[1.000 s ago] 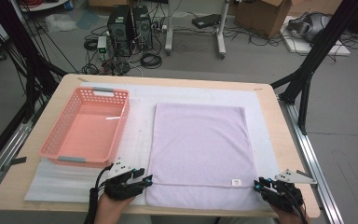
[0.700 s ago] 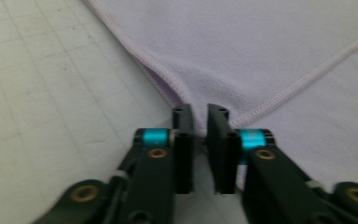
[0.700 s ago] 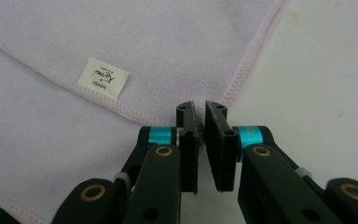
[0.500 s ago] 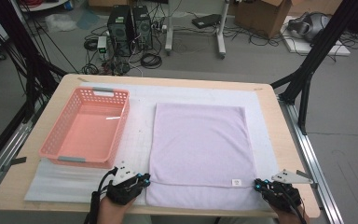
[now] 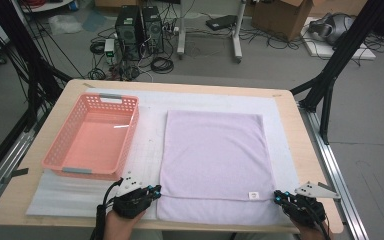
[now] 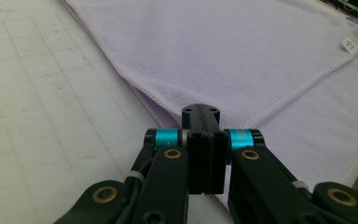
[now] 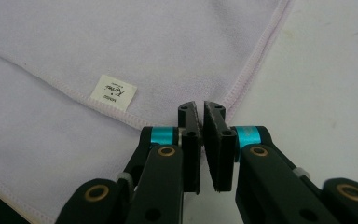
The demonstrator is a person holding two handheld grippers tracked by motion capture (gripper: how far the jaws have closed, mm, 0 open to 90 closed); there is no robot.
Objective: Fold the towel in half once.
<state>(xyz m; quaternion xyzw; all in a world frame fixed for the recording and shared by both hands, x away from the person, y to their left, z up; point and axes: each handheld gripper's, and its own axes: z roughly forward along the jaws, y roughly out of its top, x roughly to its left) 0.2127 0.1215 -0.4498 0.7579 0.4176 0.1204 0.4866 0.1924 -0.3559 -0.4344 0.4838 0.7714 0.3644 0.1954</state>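
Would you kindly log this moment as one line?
left gripper: shut on towel corner | right gripper: shut on towel corner | towel: flat on table | basket: empty

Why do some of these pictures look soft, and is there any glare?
High view: slightly soft, with a bright glint inside the pink basket. Left gripper view: the lilac towel blurs toward its far edge. Right gripper view: towel label text is too blurred to read.
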